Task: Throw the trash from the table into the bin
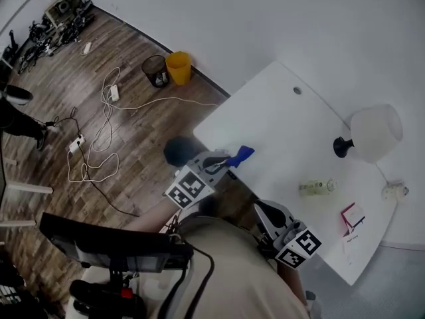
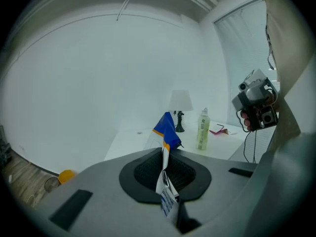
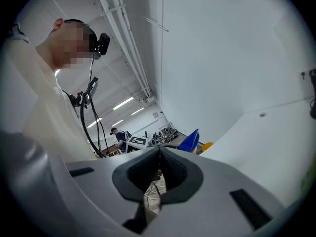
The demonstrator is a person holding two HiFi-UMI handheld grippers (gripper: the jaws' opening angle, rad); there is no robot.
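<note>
Your left gripper point(image 2: 164, 156) pinches a crinkled blue wrapper point(image 2: 166, 127) (yellow-edged, pointed tip) between ribbed black pads point(image 2: 147, 170); your right gripper point(image 3: 159, 156) is closed tight, holding nothing.

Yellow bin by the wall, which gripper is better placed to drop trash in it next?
Left. The left gripper is shut on the blue wrapper and sits nearer the yellow bin; the right gripper is shut with nothing in it.
</note>
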